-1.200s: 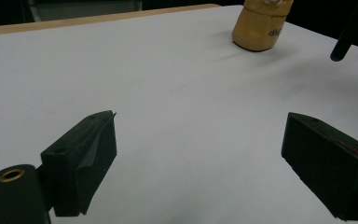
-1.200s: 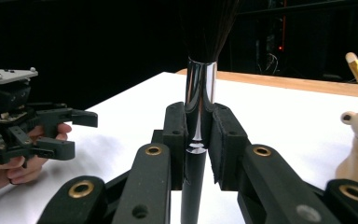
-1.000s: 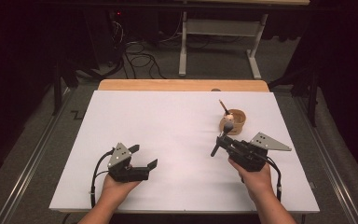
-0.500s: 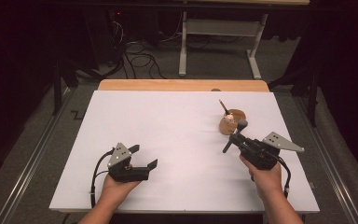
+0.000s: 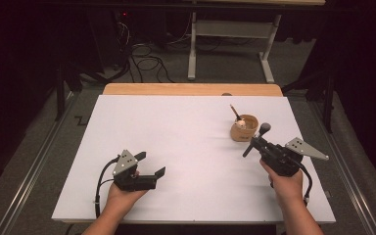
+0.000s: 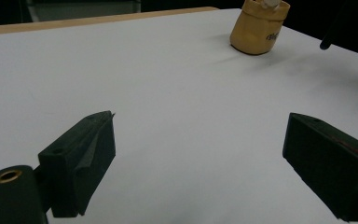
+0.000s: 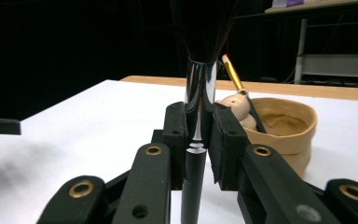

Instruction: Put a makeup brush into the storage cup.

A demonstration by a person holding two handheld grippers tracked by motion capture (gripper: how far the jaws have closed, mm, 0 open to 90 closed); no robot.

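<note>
My right gripper (image 5: 255, 143) is shut on a make-up brush (image 5: 262, 131) with a black handle, a shiny metal collar and dark bristles. In the right gripper view the brush (image 7: 199, 84) stands upright between the pads, my right gripper (image 7: 198, 135) clamping it just below the collar. A tan fabric cup (image 5: 244, 128) stands just behind and left of it, with a small bear figure and a thin gold-collared brush (image 5: 235, 111) in it. My left gripper (image 5: 152, 164) rests open at the front left, its jaws wide apart with nothing between them (image 6: 196, 149).
A white sheet (image 5: 176, 127) covers the table, with a wooden strip (image 5: 191, 89) along its far edge. The tan cup (image 6: 258, 28) lies far ahead of the left gripper. Cables and a metal stand sit on the dark floor beyond.
My right hand has moved to the right with the brush in it, from in front of the cup to its right side. The left hand has stayed still.
</note>
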